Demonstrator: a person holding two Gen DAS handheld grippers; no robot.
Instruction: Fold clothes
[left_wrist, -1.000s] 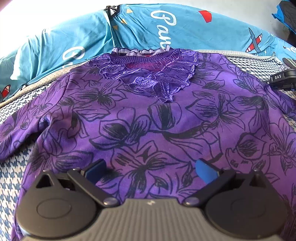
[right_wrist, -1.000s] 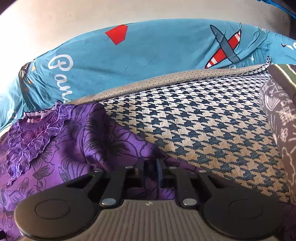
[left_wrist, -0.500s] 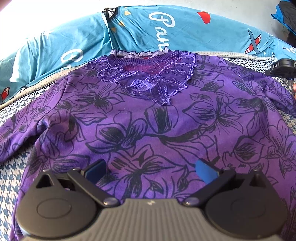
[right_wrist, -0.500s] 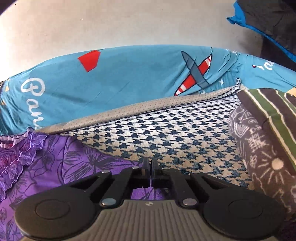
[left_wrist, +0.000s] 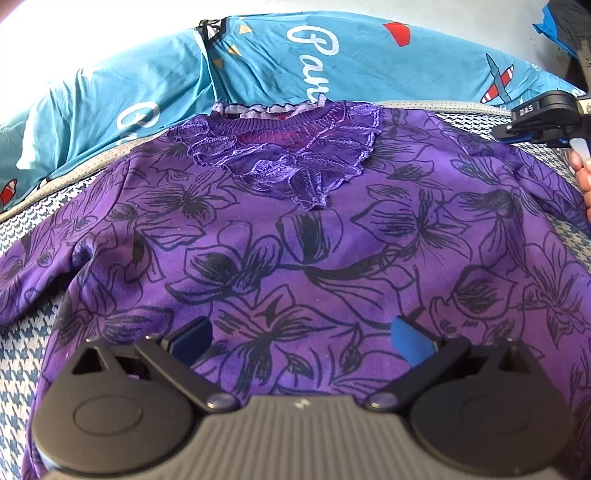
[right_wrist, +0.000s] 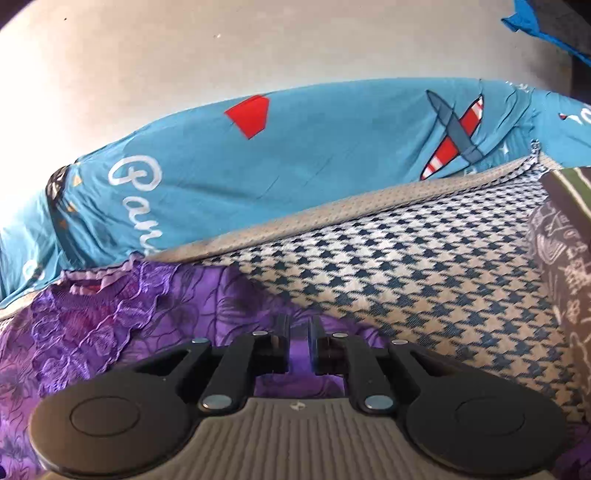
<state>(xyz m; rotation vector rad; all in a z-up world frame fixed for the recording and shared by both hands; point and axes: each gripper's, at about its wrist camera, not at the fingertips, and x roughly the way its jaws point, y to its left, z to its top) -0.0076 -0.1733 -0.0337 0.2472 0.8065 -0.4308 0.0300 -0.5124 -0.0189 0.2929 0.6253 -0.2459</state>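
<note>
With the purple top (left_wrist: 295, 251) lying flat, the right gripper (right_wrist: 298, 349) pinches its shoulder while the left gripper (left_wrist: 301, 334) hovers spread, so a sideways fold seems due.

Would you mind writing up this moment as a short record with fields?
garment: purple flowered top, spread flat, front up
surface: checked bed cover
behind: blue bedding
left gripper: open, above the top's lower part, holding nothing
right gripper: fingers nearly closed on purple cloth near the top's shoulder
right side: another pile of clothes
</note>
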